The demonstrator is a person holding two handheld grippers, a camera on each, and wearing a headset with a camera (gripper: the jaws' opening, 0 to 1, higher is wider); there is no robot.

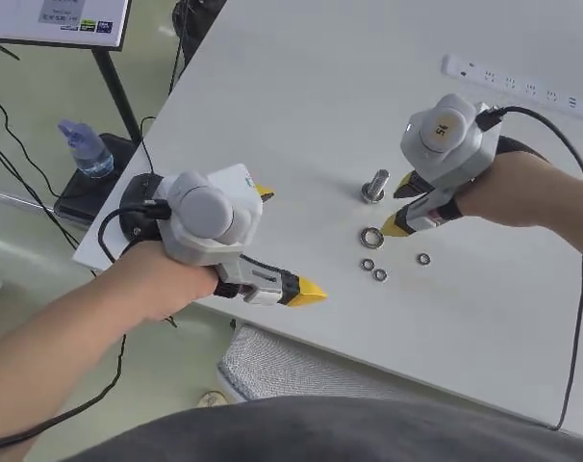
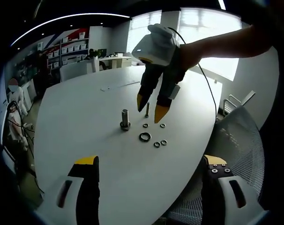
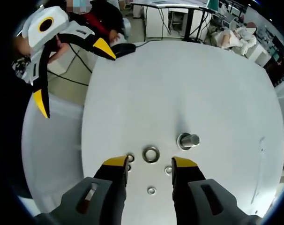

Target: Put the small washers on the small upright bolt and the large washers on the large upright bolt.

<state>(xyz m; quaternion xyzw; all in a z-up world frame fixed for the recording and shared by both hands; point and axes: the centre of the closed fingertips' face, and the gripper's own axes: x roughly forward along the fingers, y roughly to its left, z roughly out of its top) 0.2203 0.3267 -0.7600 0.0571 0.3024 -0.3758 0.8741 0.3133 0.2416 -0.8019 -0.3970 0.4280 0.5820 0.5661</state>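
large bolt [image 1: 373, 185] upright | large washer [image 1: 371, 237] flat, just beside | small washers [image 1: 379, 275] loose, scattered nearby | small bolt [image 2: 147, 109] upright

You have bright, even light in the head view. The white table [image 1: 301, 96] reads clean with no hard glare, and only faint, soft shadows lie around the large bolt [image 1: 374, 186]. In your left gripper view the windows [image 2: 205, 37] behind the bolt burn out to plain white, while the room [image 2: 62, 51] to the bolt's left in that view sits dimmer. Both gripper views bend the table's edge strongly far from the bolt. Close around the bolt, focus is sharp.
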